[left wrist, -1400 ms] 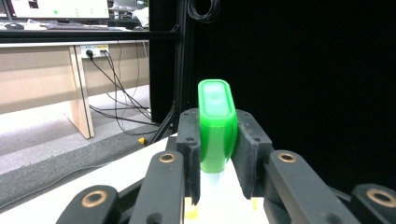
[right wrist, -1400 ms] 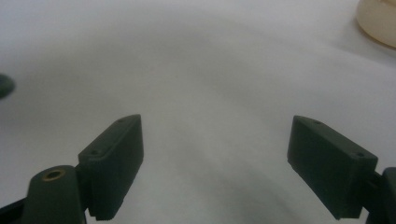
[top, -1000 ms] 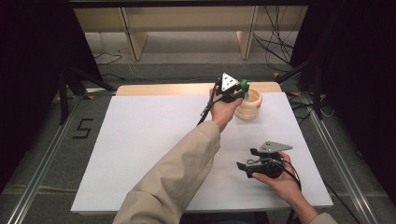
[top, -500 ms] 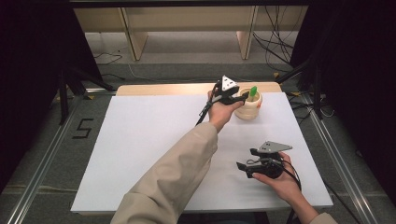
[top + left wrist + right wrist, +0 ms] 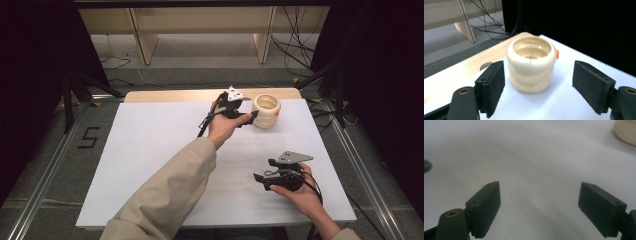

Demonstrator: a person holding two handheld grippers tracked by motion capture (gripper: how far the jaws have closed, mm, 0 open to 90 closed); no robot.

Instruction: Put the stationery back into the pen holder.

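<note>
table: white rectangular tabletop [image 5: 150,165] with a pale wooden strip along its far edge, spanning the middle of the high view.
left gripper: black two-jaw left gripper [image 5: 243,116], upper centre of the high view, just left of the cup; jaws spread wide, holding nothing.
right gripper: black two-jaw right gripper [image 5: 261,178], lower right of the high view, held low over bare tabletop; jaws wide apart, empty.
cup: cream ribbed ring-shaped cup [image 5: 531,63], upright, centre of the left gripper view, beyond and between the jaws, apart from both.
orange bit: small orange thing [image 5: 557,52] peeking from behind the cup; cannot tell what.
</note>
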